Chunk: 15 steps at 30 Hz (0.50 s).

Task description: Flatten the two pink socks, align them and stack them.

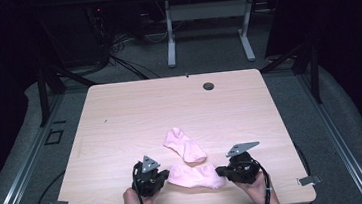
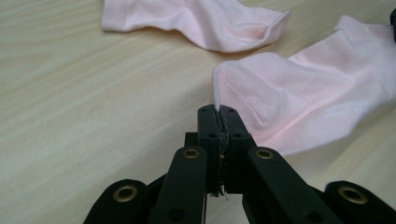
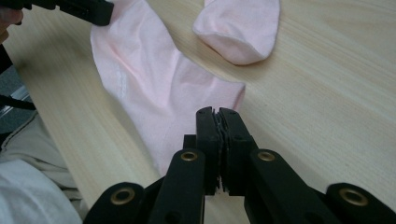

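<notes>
lying near the front edge of the pale wood-grain table point(image 1: 120, 118), a soft pink ankle sock point(image 1: 196, 176) stretches sideways between the two hand-held tools. the left black two-jaw gripper point(image 1: 165, 174) meets its left end and the right black two-jaw gripper point(image 1: 220, 171) meets its right end, each held in a hand coming up from the bottom of the high view.

in the left gripper view the jaws stand pressed together with a thin fold of this sock's point(image 2: 303, 93) edge pinched between their tips, the fabric rising in a small peak just above them. the left gripper point(image 2: 219, 111) is clamped on the cloth.

in the right gripper view the jaws of the right gripper point(image 3: 217, 113) are likewise together at the sock's point(image 3: 154, 88) near edge; the cloth seems to run into the seam between them, so it looks clamped on the sock, though the bite itself is hard to make out. the other gripper's black tip shows at the far end of the sock, top left.

a second pink ankle sock point(image 1: 184, 144) lies flat just behind the first, angled toward the table's middle, its near end close to the held one. a small round dark grommet point(image 1: 208, 86) sits in the tabletop near the far edge.
</notes>
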Available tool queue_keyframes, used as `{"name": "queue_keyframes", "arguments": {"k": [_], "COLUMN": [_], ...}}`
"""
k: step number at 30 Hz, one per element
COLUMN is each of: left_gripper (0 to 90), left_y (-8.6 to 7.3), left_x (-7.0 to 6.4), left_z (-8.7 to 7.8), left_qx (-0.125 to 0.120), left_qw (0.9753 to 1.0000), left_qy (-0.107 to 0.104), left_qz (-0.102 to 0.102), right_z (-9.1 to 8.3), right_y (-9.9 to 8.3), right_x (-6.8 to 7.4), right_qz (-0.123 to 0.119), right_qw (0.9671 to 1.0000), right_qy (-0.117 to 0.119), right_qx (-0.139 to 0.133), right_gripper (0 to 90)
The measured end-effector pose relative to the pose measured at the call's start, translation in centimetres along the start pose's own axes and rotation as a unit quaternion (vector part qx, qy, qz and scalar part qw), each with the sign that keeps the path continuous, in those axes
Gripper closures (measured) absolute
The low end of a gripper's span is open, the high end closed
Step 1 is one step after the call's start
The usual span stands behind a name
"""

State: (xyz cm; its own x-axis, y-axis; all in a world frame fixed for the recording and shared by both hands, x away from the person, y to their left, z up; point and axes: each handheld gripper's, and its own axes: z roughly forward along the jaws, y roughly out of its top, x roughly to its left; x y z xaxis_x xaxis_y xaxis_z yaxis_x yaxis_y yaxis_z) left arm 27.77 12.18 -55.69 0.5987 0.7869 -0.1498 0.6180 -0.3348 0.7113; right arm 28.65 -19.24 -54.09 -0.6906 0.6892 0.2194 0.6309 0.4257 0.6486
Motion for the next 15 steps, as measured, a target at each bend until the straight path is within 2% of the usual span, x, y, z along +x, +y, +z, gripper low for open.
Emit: {"name": "queue_keyframes", "arguments": {"k": [2,4,5,7,8,9,10,11,13,15], "left_gripper": [88.9,88.9,88.9,88.9,88.9,88.8,88.6,88.3,81.3,66.2], "left_y": [-0.6,-1.1,-1.2,-1.7,-1.9,-2.1,-2.3,-2.5,-2.5,-2.3], "left_x": [-0.1,-0.3,-0.4,-0.6,-0.7,-0.9,-0.9,-0.9,-0.8,-0.6], "left_z": [-0.5,-1.0,-1.1,-1.1,-1.0,-0.8,-0.6,-0.5,-0.6,-0.9], "left_qx": [-0.004,-0.004,-0.003,0.002,0.005,0.009,0.017,0.020,0.020,0.013], "left_qw": [0.9996,0.9993,0.9993,0.9994,0.9995,0.9995,0.9996,0.9996,0.9996,0.9996], "left_qy": [-0.011,-0.014,-0.013,-0.009,-0.006,0.000,0.008,0.012,0.008,0.014], "left_qz": [-0.026,-0.033,-0.036,-0.034,-0.031,-0.029,-0.020,-0.018,-0.018,-0.020], "right_z": [-0.5,-1.0,-1.2,-1.0,-0.7,-0.1,0.5,1.0,1.3,0.8], "right_y": [-0.1,0.0,0.2,0.3,0.3,0.3,0.2,0.1,-0.1,-0.3], "right_x": [0.3,0.5,0.7,0.7,0.6,0.4,0.3,0.3,0.1,-0.2], "right_qz": [0.009,0.012,0.008,0.010,0.007,0.003,0.005,-0.003,-0.002,0.010], "right_qw": [1.0000,0.9999,1.0000,0.9999,0.9999,0.9996,0.9993,0.9989,0.9984,0.9991], "right_qy": [-0.002,0.003,-0.002,-0.001,-0.002,-0.009,-0.015,-0.026,-0.040,-0.030], "right_qx": [-0.002,-0.005,-0.002,0.002,0.014,0.028,0.034,0.039,0.040,0.026], "right_gripper": [87.2,87.1,87.0,86.7,86.2,84.6,82.3,79.5,69.5,67.0]}}
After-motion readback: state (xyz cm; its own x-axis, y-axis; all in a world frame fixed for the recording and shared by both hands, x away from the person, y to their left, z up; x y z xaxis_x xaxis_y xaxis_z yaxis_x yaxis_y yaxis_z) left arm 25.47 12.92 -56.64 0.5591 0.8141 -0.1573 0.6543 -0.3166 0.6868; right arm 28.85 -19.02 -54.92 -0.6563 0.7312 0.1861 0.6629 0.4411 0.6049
